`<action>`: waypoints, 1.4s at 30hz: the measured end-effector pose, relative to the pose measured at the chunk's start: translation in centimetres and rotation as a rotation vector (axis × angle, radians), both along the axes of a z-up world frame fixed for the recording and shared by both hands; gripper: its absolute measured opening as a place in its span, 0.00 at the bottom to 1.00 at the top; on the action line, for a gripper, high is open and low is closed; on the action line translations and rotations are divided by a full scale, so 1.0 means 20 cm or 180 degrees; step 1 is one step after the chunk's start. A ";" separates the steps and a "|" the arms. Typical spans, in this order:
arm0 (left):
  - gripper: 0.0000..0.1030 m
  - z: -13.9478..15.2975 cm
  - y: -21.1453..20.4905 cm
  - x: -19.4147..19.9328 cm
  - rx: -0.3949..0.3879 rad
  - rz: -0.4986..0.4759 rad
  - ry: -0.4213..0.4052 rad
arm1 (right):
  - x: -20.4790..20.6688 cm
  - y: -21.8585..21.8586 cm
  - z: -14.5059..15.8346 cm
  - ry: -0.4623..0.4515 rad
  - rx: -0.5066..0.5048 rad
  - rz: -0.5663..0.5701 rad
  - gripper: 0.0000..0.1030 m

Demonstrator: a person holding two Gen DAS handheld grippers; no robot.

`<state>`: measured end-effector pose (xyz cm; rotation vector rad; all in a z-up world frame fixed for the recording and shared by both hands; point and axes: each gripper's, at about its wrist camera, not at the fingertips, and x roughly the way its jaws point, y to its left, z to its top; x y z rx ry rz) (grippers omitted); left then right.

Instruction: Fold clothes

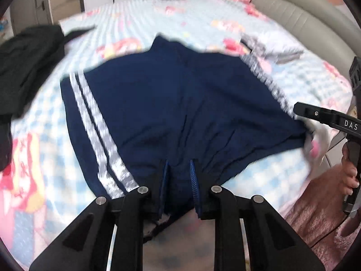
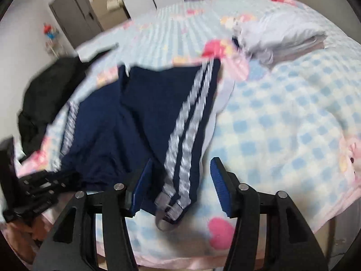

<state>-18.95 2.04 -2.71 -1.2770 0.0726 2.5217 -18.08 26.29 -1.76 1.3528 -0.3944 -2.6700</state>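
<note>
Navy shorts [image 1: 171, 103] with two silver side stripes lie spread on the bed's checked blanket [image 1: 140, 22]. My left gripper [image 1: 179, 169] is shut on the shorts' near waistband edge. In the right wrist view the shorts [image 2: 126, 124] reach between my right gripper's [image 2: 179, 171] wide-open fingers; the striped corner [image 2: 178, 176] lies between them, untouched. The right gripper also shows in the left wrist view [image 1: 325, 118] at the shorts' right edge. The left gripper shows at the left of the right wrist view [image 2: 40, 185].
A black garment [image 1: 27, 72] lies in a heap at the bed's far left. A folded pale stack [image 2: 282, 38] sits at the far right. A grey padded headboard [image 1: 300, 11] curves behind. The bed's near edge is just below the grippers. A door and cabinets stand beyond.
</note>
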 end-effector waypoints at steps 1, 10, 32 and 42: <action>0.22 0.03 0.02 0.00 0.0024 -0.0021 0.0104 | 0.00 0.02 0.00 -0.0035 -0.0054 -0.0031 0.58; 0.38 -0.01 0.35 -0.09 0.0061 -0.0515 0.0066 | 0.03 0.02 -0.07 -0.0260 -0.0220 -0.0043 0.57; 0.29 -0.06 0.16 -0.07 0.0447 -0.0109 -0.0232 | 0.00 0.02 -0.05 -0.0244 -0.0356 0.0061 0.58; 0.36 -0.01 0.17 -0.09 0.0810 -0.0037 -0.0182 | -0.04 -0.10 -0.16 -0.0555 0.0407 0.0224 0.58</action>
